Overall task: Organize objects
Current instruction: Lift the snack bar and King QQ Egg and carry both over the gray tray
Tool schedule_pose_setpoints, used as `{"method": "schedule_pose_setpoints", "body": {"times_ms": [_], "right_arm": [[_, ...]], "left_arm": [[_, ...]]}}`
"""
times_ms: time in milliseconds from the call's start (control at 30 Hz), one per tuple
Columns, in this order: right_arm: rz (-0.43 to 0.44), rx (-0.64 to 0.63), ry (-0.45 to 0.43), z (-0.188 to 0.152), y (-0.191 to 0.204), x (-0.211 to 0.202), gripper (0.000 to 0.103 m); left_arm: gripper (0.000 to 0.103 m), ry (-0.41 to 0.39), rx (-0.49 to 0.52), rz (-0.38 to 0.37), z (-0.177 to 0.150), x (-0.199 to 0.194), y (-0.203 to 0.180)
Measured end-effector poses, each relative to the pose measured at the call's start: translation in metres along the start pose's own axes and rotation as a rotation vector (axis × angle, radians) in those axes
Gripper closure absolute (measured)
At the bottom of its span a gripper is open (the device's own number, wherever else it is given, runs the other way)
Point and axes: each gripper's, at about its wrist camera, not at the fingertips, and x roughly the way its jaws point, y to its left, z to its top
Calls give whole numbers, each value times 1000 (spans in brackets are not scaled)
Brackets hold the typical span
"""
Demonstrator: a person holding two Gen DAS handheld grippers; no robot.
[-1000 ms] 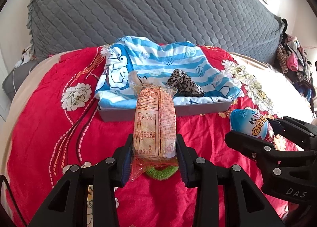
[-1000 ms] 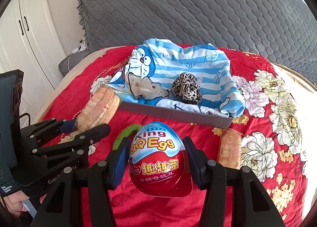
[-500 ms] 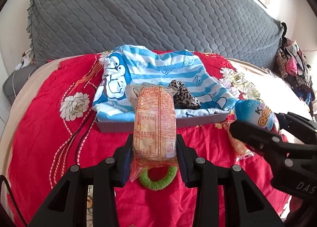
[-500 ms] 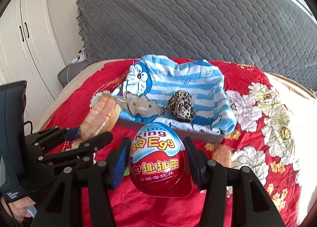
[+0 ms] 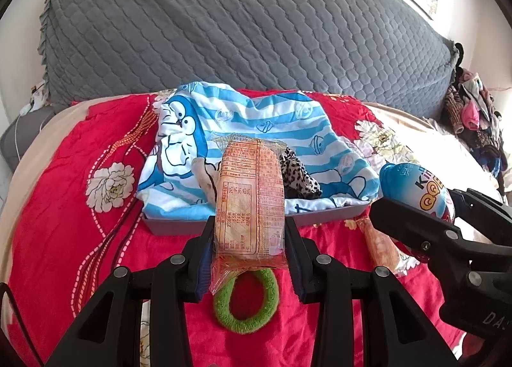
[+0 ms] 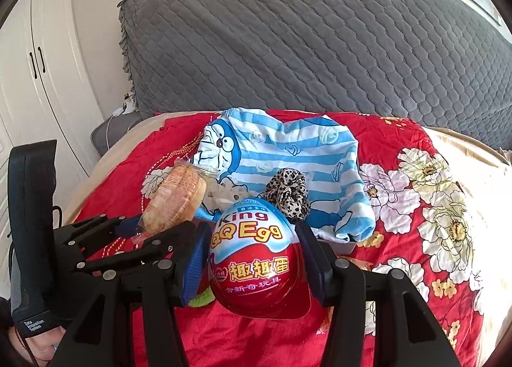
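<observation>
My left gripper (image 5: 249, 251) is shut on an orange wrapped snack pack (image 5: 249, 203) and holds it above the red bedspread, short of the grey tray (image 5: 172, 227). My right gripper (image 6: 259, 255) is shut on a red and blue King QQ Egg (image 6: 256, 255), also in the left wrist view (image 5: 419, 187). The tray holds a blue striped Doraemon cloth (image 5: 256, 120) and a leopard scrunchie (image 5: 297, 175). A green hair ring (image 5: 244, 299) lies on the bed under the left gripper. A second snack pack (image 5: 380, 242) lies by the tray's right end.
A grey quilted headboard cushion (image 5: 240, 24) stands behind the tray. Clothes (image 5: 473, 117) are piled at the far right. White wardrobe doors (image 6: 35, 79) stand to the left of the bed. The red flowered bedspread (image 5: 64, 207) covers the bed.
Both grippers have risen and drawn back from the tray with their objects held. The green hair ring and the second snack pack on the bed have come into fuller view.
</observation>
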Motion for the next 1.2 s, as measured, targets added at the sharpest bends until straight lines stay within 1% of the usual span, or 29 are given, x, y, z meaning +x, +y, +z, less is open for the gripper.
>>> {"method": "schedule_pose_setpoints", "body": {"times_ms": [367, 567, 900, 1033, 1200], "right_arm": [[-5, 3, -18, 8, -3, 7, 49], [-7, -3, -49, 19, -3, 13, 49], [-1, -6, -59, 28, -6, 34, 49], [-20, -14, -54, 28, -9, 43, 49], [-22, -2, -54, 30, -17, 52, 49]], "left_arm": [[62, 2, -11, -9, 6, 6, 1], [62, -9, -18, -5, 15, 9, 5], [62, -6, -36, 1, 25, 29, 14], [62, -3, -42, 2, 28, 36, 15], [62, -2, -30, 2, 32, 47, 14]]}}
